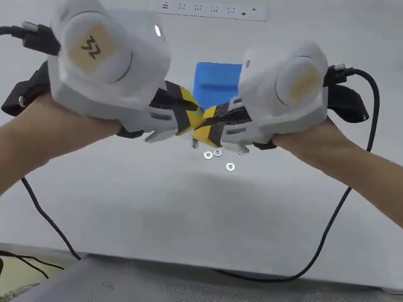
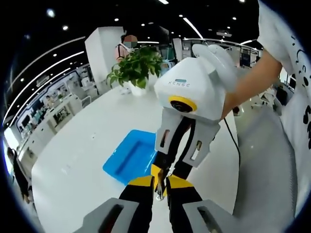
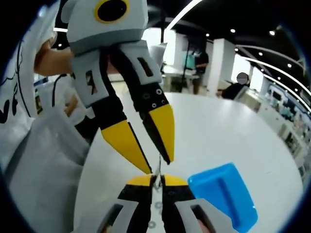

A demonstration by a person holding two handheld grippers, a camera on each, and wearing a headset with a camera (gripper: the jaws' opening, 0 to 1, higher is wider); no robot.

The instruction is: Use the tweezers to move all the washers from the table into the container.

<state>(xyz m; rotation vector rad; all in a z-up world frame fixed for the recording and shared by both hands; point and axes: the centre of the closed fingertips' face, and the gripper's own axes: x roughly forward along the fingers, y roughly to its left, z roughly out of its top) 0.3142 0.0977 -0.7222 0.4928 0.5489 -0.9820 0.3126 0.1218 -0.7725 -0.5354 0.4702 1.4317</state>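
The right gripper [image 3: 156, 180] is pinching the tweezers [image 3: 159, 168] between its yellow tips, which are standing almost together with only the thin metal in the gap. The tweezers are lying with their long axis along the line of these jaws. They are pointing forward, away from the right gripper and into the tips of the left gripper [image 2: 160, 184], which is facing it nose to nose. In the left gripper view the same thin metal is sitting in the narrow slot between the left jaws, again lengthwise to them. These jaws are standing narrow, but I cannot tell if they are really pressing on it. In the head view the two pairs of tips are meeting above the table [image 1: 189, 214], and a short thin piece is showing under them, pointing down to the surface. Just beside that piece, a little nearer to the person, a few washers [image 1: 208, 155] are lying flat on the table in a loose group, close to each other but not touching. The blue container [image 1: 217, 78] is standing on the table behind the grippers, farther from the person, apart from the washers. The left hand [image 1: 63, 116] and the right hand [image 1: 308, 135] are holding the grippers from the outer sides.
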